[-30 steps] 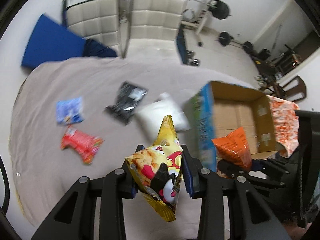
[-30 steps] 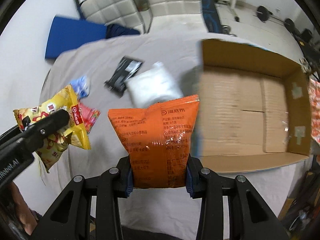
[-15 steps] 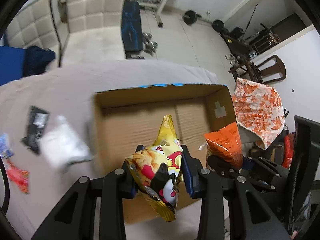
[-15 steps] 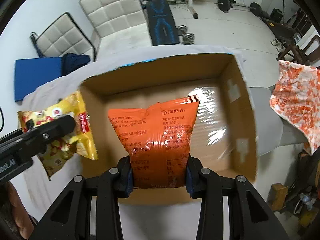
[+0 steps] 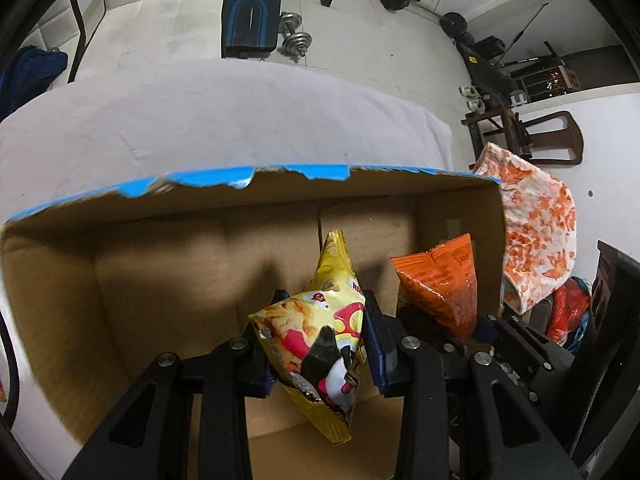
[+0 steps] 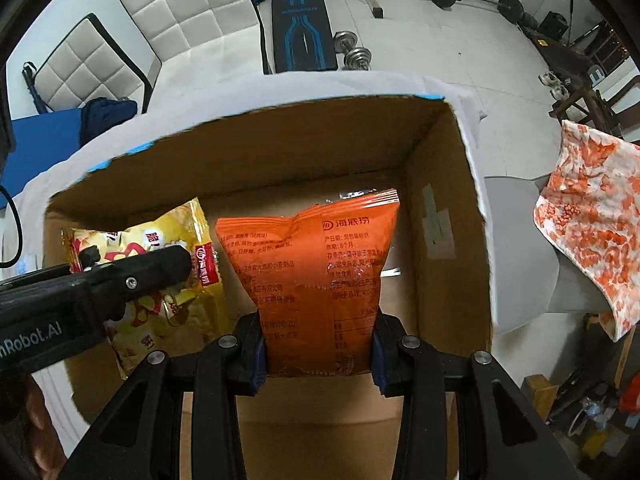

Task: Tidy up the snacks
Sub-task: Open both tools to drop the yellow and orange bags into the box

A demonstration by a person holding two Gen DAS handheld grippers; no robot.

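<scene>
The left tongs [image 5: 320,344] are clenching a crinkled yellow foil snack bag [image 5: 320,336] and the right tongs [image 6: 316,344] are clenching a puffy orange plastic snack bag [image 6: 316,272], both hanging side by side over the inside of an open brown cardboard box [image 6: 436,184] that is sitting on a bench draped in pale grey cloth [image 5: 224,120]

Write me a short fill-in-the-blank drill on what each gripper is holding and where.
1. The left gripper is shut on a ____ chip bag.
2. The right gripper is shut on an ____ snack bag.
3. Both bags hang over the open cardboard ____.

Missing words: yellow; orange; box
</scene>
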